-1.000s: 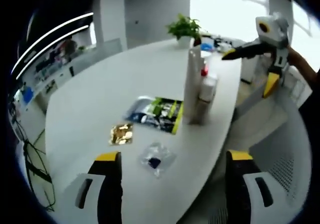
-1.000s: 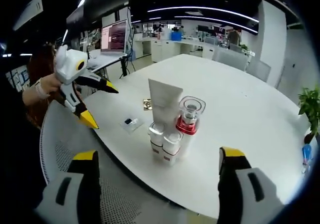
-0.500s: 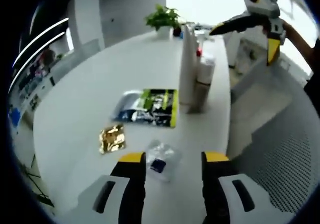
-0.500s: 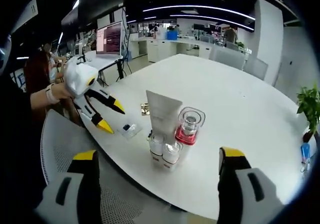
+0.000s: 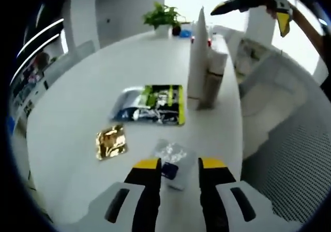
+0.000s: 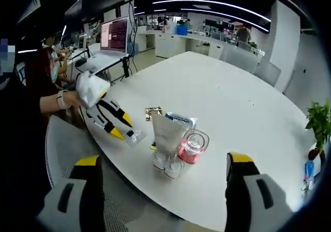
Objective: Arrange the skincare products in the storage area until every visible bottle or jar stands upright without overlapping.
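White round table [image 5: 77, 92] with skincare products. The left gripper [image 5: 179, 171], jaws narrowed but not pressed together, sits astride a small clear sachet [image 5: 173, 159] near the table edge; whether it pinches the sachet cannot be told. Beside the sachet lie a gold packet [image 5: 110, 142] and a green-and-silver pouch [image 5: 153, 104]. A tall white tube [image 6: 168, 131], two small bottles [image 6: 169, 165] and a pink-based jar [image 6: 191, 148] stand upright, touching. The right gripper [image 6: 160, 193] hangs spread wide, holding nothing.

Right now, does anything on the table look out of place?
Yes: three flat sachets lie loose beside the upright bottles: a green-black pouch, a gold packet and a clear sachet between the left gripper tips.
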The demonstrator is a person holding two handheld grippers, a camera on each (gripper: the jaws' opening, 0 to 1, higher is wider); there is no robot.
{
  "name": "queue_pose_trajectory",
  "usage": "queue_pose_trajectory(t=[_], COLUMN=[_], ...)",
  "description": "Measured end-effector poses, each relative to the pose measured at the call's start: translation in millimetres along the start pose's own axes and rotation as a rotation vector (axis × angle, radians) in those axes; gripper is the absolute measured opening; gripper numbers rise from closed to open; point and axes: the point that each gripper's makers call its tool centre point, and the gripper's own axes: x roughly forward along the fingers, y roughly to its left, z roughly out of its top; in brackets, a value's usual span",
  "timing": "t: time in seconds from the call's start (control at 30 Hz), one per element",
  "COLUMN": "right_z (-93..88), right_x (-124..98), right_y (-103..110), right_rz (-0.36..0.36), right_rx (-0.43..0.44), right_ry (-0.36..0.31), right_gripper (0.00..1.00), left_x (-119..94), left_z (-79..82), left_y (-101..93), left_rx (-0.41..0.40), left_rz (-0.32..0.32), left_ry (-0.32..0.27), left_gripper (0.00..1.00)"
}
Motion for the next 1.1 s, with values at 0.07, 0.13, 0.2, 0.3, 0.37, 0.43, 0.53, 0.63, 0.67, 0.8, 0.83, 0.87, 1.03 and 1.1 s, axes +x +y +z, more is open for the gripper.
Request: queue_pose_trajectory(t=[0.07,0.13,0.2,0.3,0.37,0.43,0.53,0.63,0.67,0.8,0.83,0.87,1.03,1.1], right_z=[3.6,8.8,12.5,17.5,21.3,26.0,31.6,29.2,30.4,44.0,49.3,52.6,70.4,74.5], right_x=[-2,-3,-4,-4,-4,-4,-1,5,5,1,0,0,5,12], right_y=[-2,-5,-8,-14,-19,-22,-25,-24,-26,-31,-34,-37,-55,-61], right_rz=[-0.001,0.002,0.001,0.002,0.001,0.001,0.008,0.040,0.043,0.073,0.077,0.080,0.090,0.093], right_rx=[-0.008,-0.012,-0.013,-0.010,-0.004,-0.002,-0.005,-0.004,-0.004,-0.018,-0.024,-0.031,-0.040,-0.049], right_ry=[0.005,0.009,0.011,0.016,0.017,0.014,0.015,0.042,0.045,0.037,0.034,0.033,0.021,0.022], right_gripper=[1.00,1.00,1.00,1.00,1.00,1.00,1.00,1.00,1.00,1.00,1.00,1.00,1.00,1.00], left_x=[3,6,8,12,13,13,14,15,16,18,19,19,23,24], left_z=[-1.6,-2.6,-3.6,-8.7,-12.5,-15.0,-18.0,-17.6,-16.2,-14.1,-13.3,-13.3,-10.2,-9.4], left_y=[1.8,4.4,5.6,6.3,5.8,5.6,6.7,8.9,9.7,17.3,20.0,19.9,27.7,32.7], left_rx=[0.012,0.024,0.028,0.024,0.030,0.031,0.030,0.008,0.006,0.017,-0.009,-0.021,-0.041,-0.065], left_rz=[0.006,0.014,0.015,0.012,0.010,0.005,0.000,-0.004,-0.005,0.013,0.014,0.003,0.016,0.027], left_ry=[0.008,0.012,0.012,0.020,0.034,0.042,0.044,0.033,0.026,0.028,0.027,0.030,0.025,0.024], left_gripper=[0.22,0.19,0.19,0.20,0.20,0.20,0.19,0.18,0.18,0.18,0.18,0.18,0.18,0.16])
